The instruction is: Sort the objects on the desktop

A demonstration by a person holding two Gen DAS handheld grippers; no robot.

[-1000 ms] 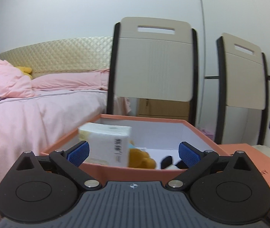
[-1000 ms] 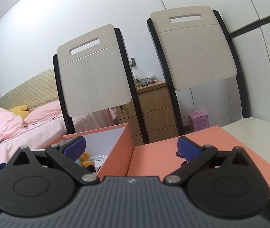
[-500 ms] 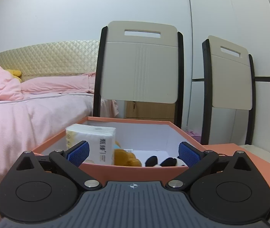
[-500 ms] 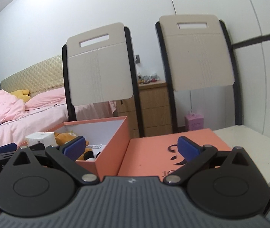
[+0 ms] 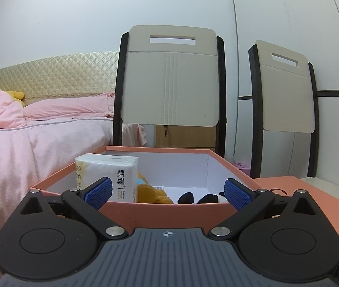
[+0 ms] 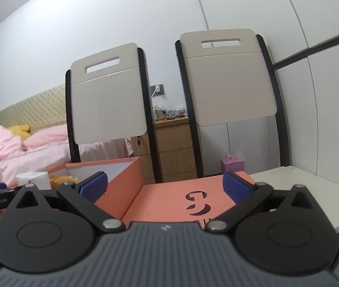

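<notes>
Pulled back and levelled since 1 second ago: left tongs (image 5: 167,192) now square to the open orange cardboard box (image 5: 164,211) instead of skewed over it, right tongs (image 6: 164,187) swung to face the flat orange box lid (image 6: 181,201).

Both tongs released, blue pads spread wide, nothing between them.

Inside the box: white plastic-wrapped tissue pack (image 5: 107,177) upright against the left wall, yellow-brown plush toy (image 5: 152,192) just beside it, black-and-white soft item (image 5: 200,198) lying low to the right, shape too hidden to name. Lid flat on the white counter (image 6: 312,191), touching the box's right side, dark logo facing up.

2 beige folding chairs (image 5: 171,76) behind, pink bed (image 5: 38,143) to the left.

Judged stage: desktop objects already in the box, lid probably next.

Risks from here:
- Tissue pack standing taller than the box rim; lid likely to jam or sit tilted on it unless the pack gets laid down.
- Lid flat on the counter with little edge to pinch; pads apt to slip off or push it toward the counter edge.
- Light box sliding toward the bed side if nudged by the left tongs.
</notes>
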